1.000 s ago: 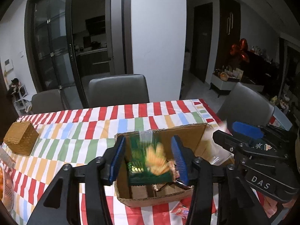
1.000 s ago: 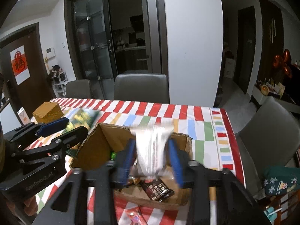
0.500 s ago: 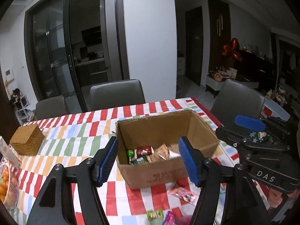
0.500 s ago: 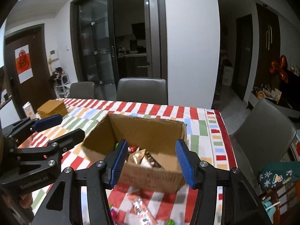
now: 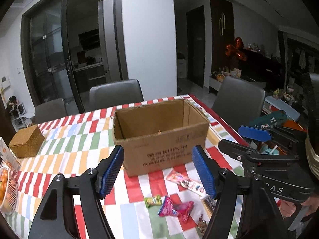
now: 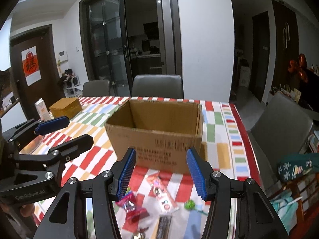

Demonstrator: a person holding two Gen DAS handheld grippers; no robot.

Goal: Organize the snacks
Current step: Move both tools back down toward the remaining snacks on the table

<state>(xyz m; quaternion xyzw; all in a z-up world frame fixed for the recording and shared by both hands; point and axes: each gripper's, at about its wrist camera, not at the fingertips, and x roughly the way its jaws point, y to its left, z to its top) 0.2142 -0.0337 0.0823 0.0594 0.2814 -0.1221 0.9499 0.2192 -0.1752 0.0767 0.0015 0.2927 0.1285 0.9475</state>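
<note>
Both hand-held grippers have pulled back from the cardboard box [image 5: 161, 133] since a second ago, dropping their packets inside. I hold the left hand-held gripper [image 5: 158, 171] and the right hand-held gripper [image 6: 161, 174] spread and empty above the loose snacks [image 6: 162, 193] at the lower centre of the frame, on the desk [image 5: 75, 145] just before the box, ready for another pick.

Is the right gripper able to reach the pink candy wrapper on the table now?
Probably yes. The right gripper is open and holds nothing, and the pink candy wrapper lies uncovered on the tablecloth just below its left finger, in front of the cardboard box.
</note>
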